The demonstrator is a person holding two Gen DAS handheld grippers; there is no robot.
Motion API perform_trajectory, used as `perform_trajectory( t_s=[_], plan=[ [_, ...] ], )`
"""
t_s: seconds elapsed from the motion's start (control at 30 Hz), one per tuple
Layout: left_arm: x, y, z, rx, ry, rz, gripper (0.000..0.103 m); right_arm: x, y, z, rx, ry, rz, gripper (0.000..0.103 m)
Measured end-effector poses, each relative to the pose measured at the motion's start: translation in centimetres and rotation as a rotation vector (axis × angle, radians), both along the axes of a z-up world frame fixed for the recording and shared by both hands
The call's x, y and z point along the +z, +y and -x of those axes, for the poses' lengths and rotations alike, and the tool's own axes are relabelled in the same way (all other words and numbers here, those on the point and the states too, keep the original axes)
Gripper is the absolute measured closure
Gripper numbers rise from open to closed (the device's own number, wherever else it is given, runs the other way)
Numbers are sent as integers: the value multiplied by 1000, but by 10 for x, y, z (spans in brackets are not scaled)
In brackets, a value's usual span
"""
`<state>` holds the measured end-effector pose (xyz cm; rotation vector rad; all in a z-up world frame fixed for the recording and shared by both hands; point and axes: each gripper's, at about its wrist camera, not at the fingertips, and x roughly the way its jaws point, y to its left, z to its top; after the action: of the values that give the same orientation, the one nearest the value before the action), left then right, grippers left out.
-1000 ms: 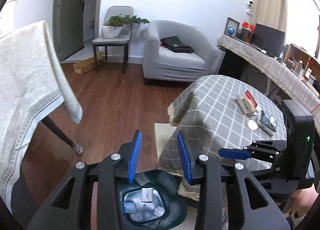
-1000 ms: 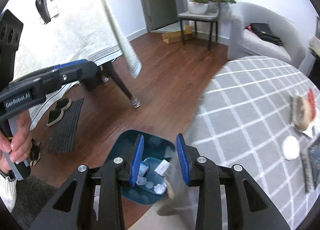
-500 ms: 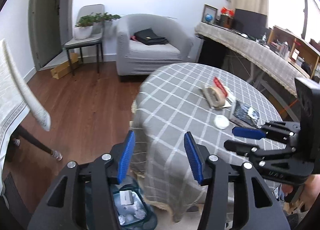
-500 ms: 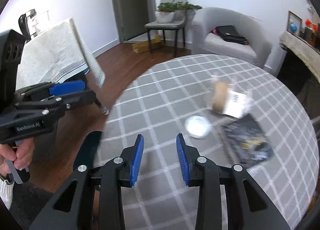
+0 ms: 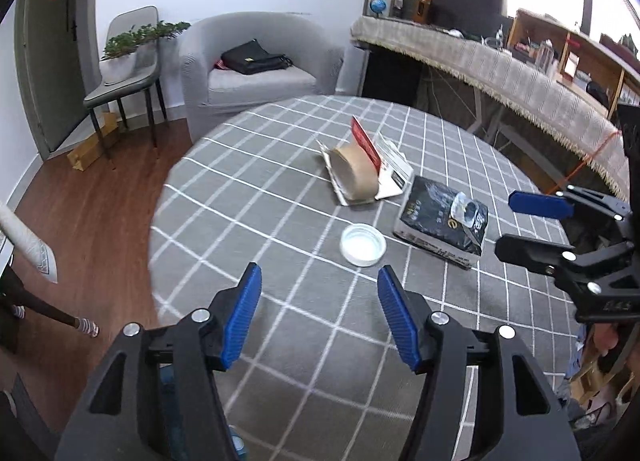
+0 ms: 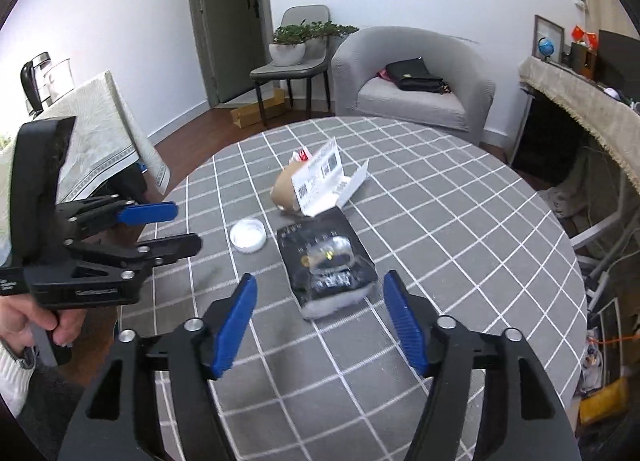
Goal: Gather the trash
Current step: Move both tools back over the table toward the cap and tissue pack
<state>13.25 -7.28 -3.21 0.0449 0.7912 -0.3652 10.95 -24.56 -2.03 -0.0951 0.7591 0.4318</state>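
Grey checked cloth [image 5: 248, 197] now under both grippers; bin gone from both views, swapped for table trash. Left gripper [image 5: 319, 315] just been opening, jaws released, nothing between, white lid [image 5: 363, 243] just beyond at 12 o'clock. Right gripper [image 6: 320, 319] just been opening too, jaws wide and empty, black packet [image 6: 326, 261] dead ahead. Looks like fresh pickups lining up. Tape roll and papers [image 5: 362, 173] further back at 12. Packet's clear wrap blurred; label unreadable.

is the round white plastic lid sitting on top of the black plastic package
No, the round white plastic lid lies on the grey checked tablecloth, beside the black plastic package and apart from it.
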Motion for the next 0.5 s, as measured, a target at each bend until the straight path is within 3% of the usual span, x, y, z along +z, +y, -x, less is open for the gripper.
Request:
perform_trajectory(
  t_s=[0.1, 0.33, 0.5],
  plan=[
    [-7, -9, -6, -9, 16, -3, 39, -6, -3, -1, 18, 2, 9, 26],
    [-16, -26, -15, -41, 35, -11, 45, -16, -6, 1, 43, 29, 28, 24],
    [-16, -37, -26, -48, 38, -7, 55, -16, -15, -2, 41, 31, 19, 24]
  ],
)
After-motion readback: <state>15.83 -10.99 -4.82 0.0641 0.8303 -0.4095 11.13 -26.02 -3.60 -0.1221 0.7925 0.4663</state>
